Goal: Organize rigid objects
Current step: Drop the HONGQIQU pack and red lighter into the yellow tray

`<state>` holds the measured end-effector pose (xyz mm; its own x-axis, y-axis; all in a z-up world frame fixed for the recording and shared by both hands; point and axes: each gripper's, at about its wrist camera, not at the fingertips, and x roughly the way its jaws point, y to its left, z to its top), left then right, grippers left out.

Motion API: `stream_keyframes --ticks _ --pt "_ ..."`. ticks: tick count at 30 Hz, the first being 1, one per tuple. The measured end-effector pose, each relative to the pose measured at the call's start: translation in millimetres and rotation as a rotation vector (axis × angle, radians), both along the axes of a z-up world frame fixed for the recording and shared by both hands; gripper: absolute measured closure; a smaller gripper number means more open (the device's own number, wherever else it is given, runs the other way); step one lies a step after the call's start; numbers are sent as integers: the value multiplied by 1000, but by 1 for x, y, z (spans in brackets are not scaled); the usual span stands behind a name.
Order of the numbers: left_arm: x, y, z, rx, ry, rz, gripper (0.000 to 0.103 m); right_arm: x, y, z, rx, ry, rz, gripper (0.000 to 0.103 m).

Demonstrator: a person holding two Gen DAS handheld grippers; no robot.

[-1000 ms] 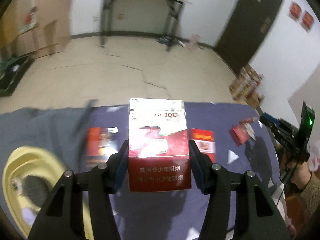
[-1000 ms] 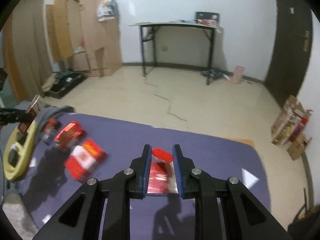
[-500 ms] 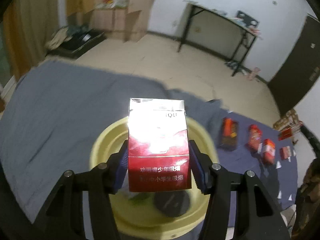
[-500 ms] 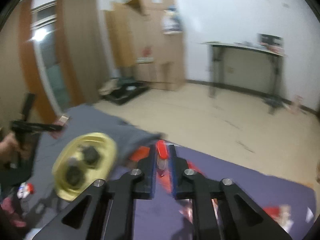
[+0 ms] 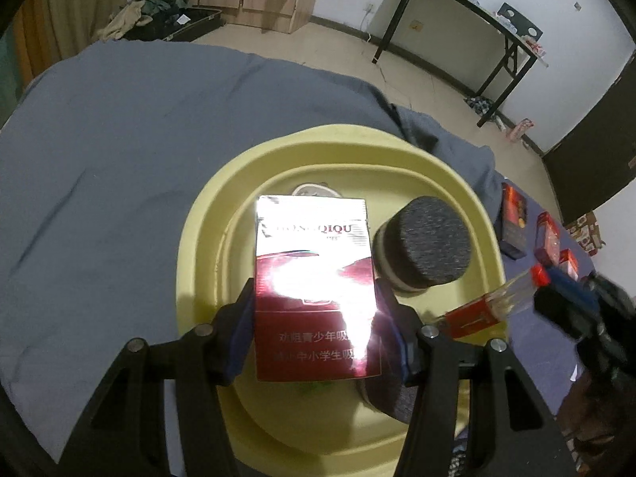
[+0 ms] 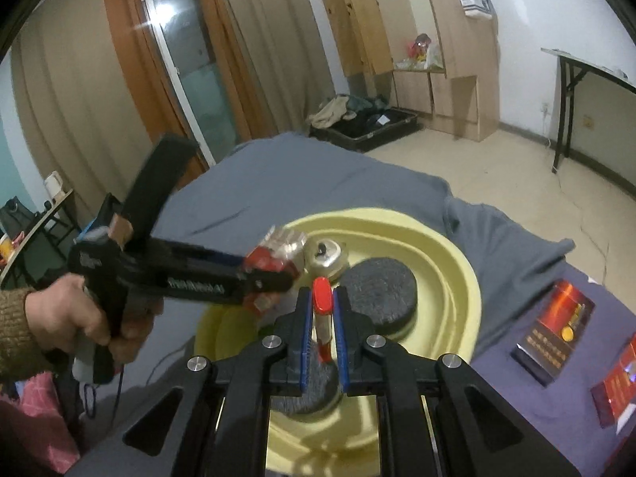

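My left gripper (image 5: 318, 318) is shut on a red cigarette pack (image 5: 314, 290) and holds it above the yellow basin (image 5: 222, 206). In the right wrist view this gripper (image 6: 274, 274) and its pack (image 6: 278, 250) hang over the basin (image 6: 457, 262). My right gripper (image 6: 322, 318) is shut on a thin red-topped pack (image 6: 322, 306), seen edge-on, over the basin's near side. That pack also shows in the left wrist view (image 5: 493, 302) at the basin's right rim. Two dark round pucks (image 5: 429, 246) (image 6: 377, 290) and a silver can (image 6: 326, 254) lie in the basin.
The basin sits on a grey-blue cloth (image 5: 119, 139). Several red and dark packs (image 5: 512, 222) (image 6: 556, 326) lie on the purple cloth to the right. A person's hand (image 6: 79, 318) holds the left gripper. A black-legged table (image 5: 457, 20) stands by the far wall.
Both grippers swung left from the packs on the purple cloth to the yellow basin, each carrying its pack. They now hang close over the basin.
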<state>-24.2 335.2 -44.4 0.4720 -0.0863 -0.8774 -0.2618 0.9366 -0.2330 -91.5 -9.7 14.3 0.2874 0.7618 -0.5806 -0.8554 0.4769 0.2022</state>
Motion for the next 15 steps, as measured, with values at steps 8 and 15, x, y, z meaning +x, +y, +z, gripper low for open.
stream_keyframes --ticks 8,15 --pt "11 4 -26 -4 48 -4 45 27 60 -1 -47 17 -33 94" --pt "14 3 -28 -27 40 5 21 29 79 5 -70 37 -37 91"
